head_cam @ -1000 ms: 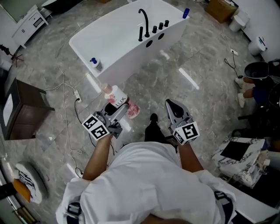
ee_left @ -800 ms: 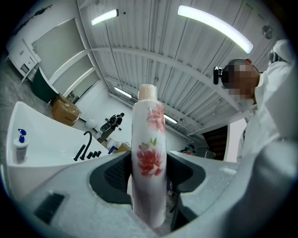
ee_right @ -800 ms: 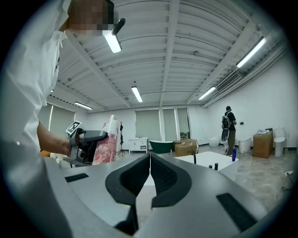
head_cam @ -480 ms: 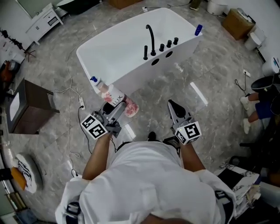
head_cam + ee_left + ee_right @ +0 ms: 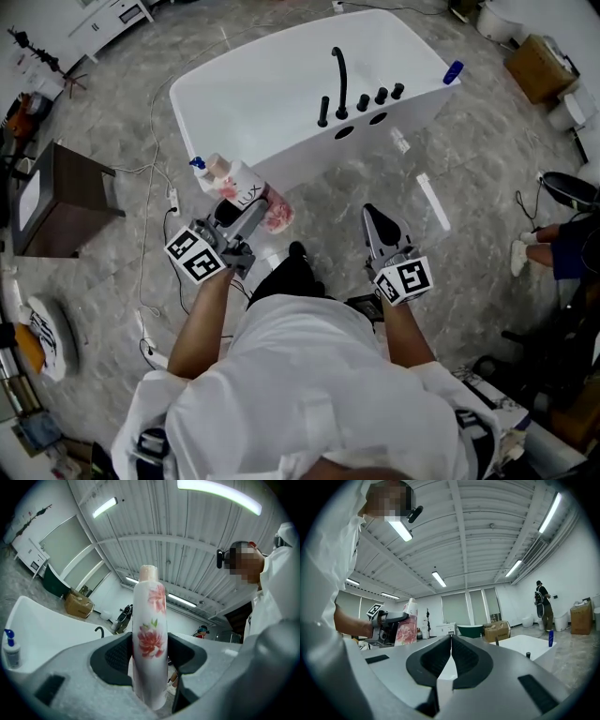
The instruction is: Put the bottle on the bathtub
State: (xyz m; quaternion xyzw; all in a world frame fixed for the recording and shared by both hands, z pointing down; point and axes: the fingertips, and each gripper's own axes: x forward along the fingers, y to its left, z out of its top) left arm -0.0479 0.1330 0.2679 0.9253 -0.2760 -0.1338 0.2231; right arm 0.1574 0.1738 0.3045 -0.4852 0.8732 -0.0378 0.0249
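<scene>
Holding the flower-printed Lux bottle (image 5: 251,194) low on its body, the left tool (image 5: 236,218) has both pads clamped on it. Most of the bottle's length stands clear of the grip. The bottle hangs over the floor at left of centre in the head view, its cap aimed at the near-left corner of the white bathtub (image 5: 309,155). The right tool (image 5: 380,230) sits lower right of centre with its jaws pressed together on nothing.

From where I stand, the worry is that corner. A small blue-capped pump bottle (image 5: 200,171) already stands on the rim there, and the Lux cap looks close beside it, so a careless approach could knock it into the tub or onto the floor. The rim also looks narrow and glossy. A tall bottle let go while tilted, or with its base partly over the edge, would likely topple. With the grip so low, a quick swing could make the slick plastic pivot between the pads. A white cable (image 5: 155,141) trails across the floor at the left of the frame, near the person's path, and could catch a foot on the step forward.
</scene>
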